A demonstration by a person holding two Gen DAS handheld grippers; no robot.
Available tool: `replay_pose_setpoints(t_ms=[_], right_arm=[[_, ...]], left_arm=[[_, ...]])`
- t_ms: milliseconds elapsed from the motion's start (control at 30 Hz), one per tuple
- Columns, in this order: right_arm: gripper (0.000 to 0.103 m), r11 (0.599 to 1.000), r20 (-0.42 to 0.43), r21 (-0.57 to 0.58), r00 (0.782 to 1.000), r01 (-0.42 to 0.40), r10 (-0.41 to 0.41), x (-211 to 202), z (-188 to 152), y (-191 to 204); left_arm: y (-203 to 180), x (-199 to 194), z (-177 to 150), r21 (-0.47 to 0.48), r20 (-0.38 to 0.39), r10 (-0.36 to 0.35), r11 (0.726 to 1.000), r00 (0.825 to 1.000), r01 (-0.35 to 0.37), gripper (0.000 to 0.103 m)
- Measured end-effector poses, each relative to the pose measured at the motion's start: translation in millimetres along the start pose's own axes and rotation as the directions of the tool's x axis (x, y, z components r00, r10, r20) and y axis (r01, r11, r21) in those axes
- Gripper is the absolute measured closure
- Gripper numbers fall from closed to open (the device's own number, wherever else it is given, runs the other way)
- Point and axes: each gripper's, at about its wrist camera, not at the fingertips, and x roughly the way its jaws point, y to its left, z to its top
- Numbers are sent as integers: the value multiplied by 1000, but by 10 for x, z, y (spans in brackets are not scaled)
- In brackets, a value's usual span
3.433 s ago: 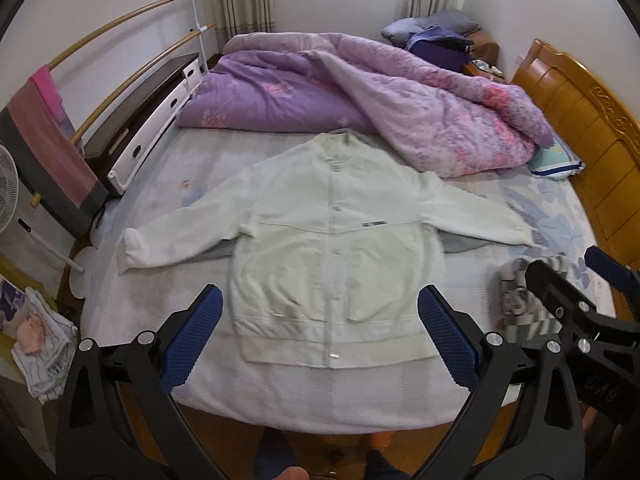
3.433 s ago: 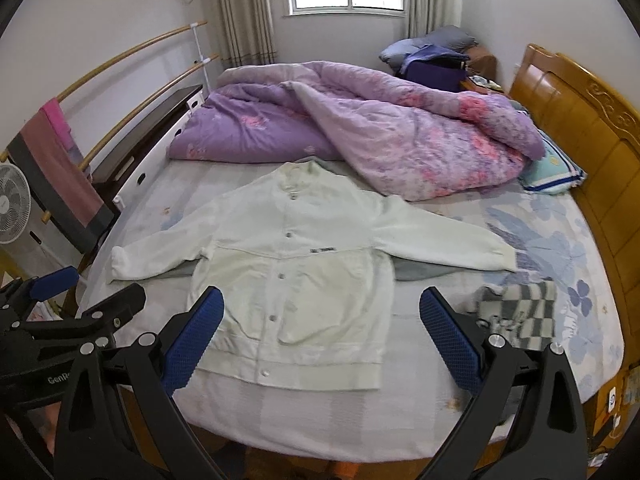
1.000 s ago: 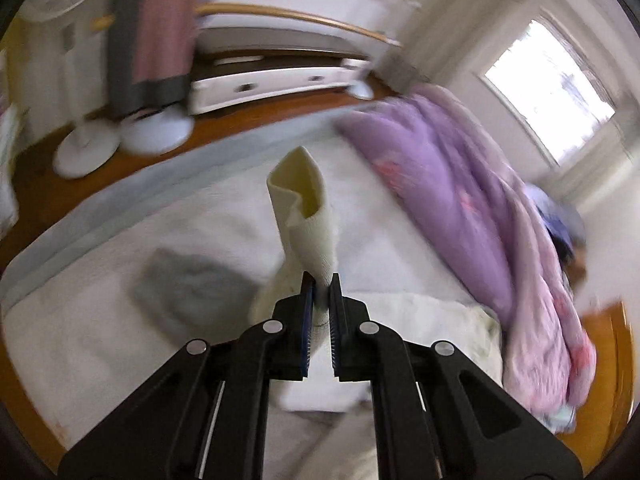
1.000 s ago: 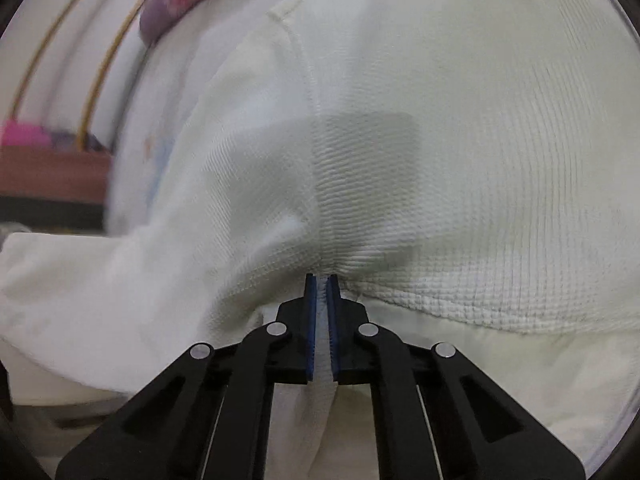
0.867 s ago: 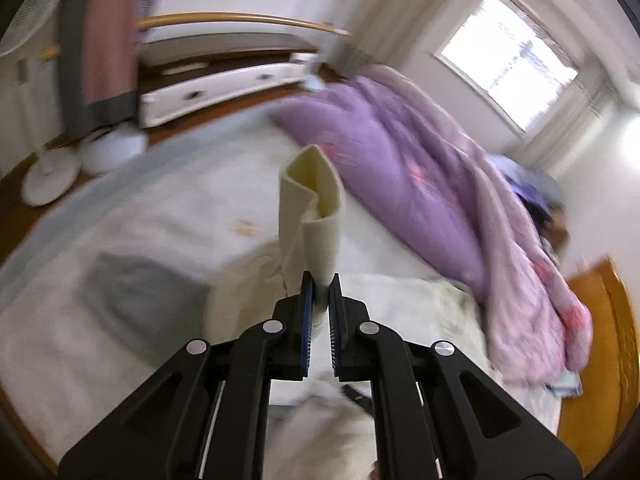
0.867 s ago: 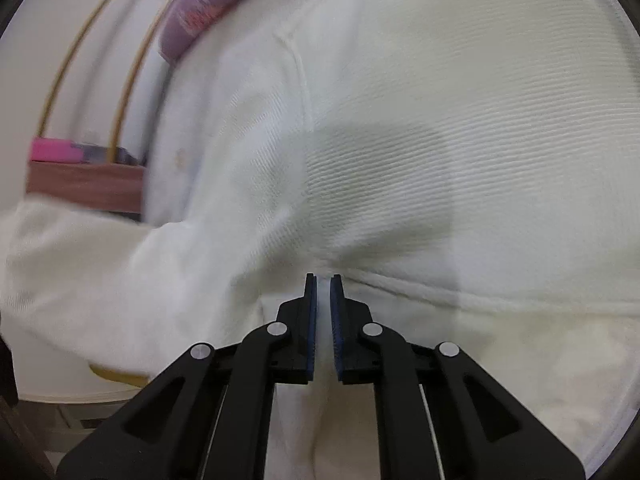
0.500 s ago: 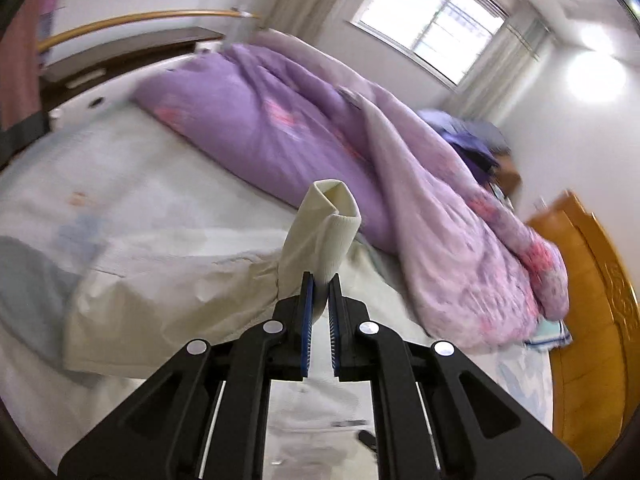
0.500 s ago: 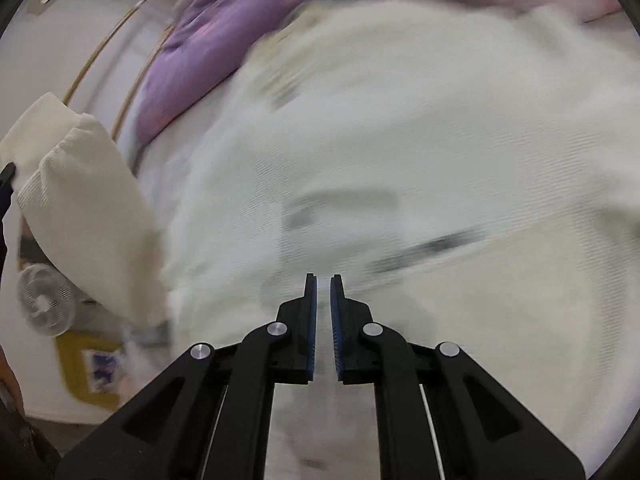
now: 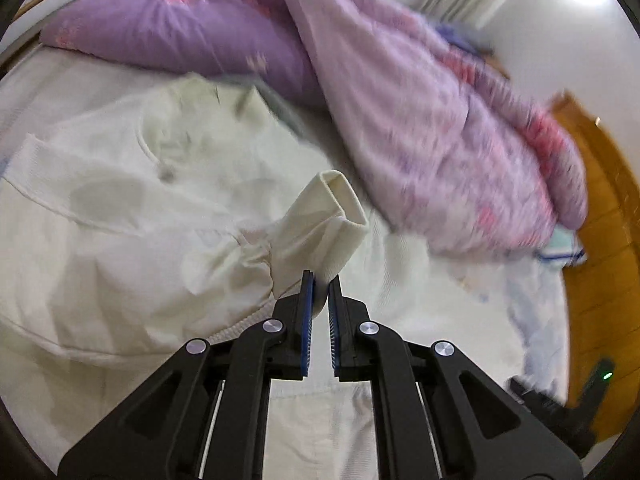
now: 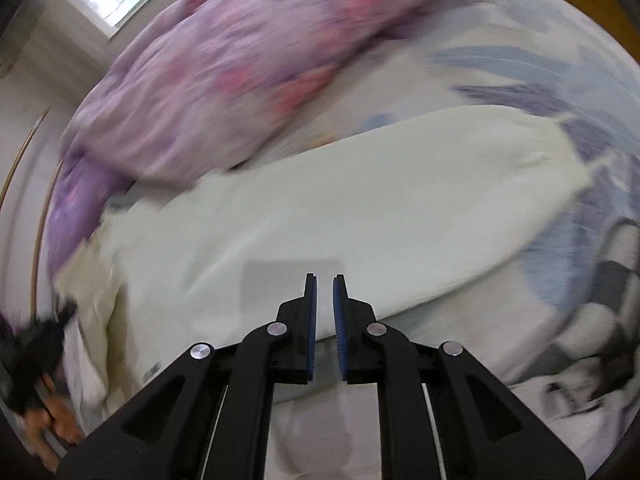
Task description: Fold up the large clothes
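With left gripper (image 9: 319, 280) clamped on cuff (image 9: 340, 204), carried from bed edge to above jacket (image 9: 120, 208) chest; right gripper (image 10: 324, 280), jaws just eased apart, empty over other sleeve (image 10: 400, 200): first sleeve fold underway.

Both my grippers point steeply down, the left one clamped, the right one empty.

My left gripper (image 9: 319, 280) has its blue pads pressed on the ribbed cuff (image 9: 338, 216) of the cream jacket's sleeve, which stands up beyond my fingertips. My right gripper (image 10: 325, 284) has its jaws a narrow slit apart; they have just been opening, and nothing lies between them. At the far left edge of the right view, blurred, my left hand (image 10: 56, 420) shows around its black gripper body.
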Motion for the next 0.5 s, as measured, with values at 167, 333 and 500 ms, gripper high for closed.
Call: replay_pose_setpoints(t_ms=[167, 333, 500], right_arm=[[90, 988, 40, 138, 997, 62, -68, -118, 193, -565], [54, 943, 70, 290, 979, 165, -193, -237, 436, -1069], [47, 874, -49, 424, 970, 237, -239, -101, 555, -1516]], left_arm=[[-60, 238, -211, 48, -66, 41, 998, 997, -38, 95], [-159, 451, -400, 115, -122, 94, 990, 988, -80, 95], [-141, 560, -472, 77, -171, 67, 996, 983, -54, 82]])
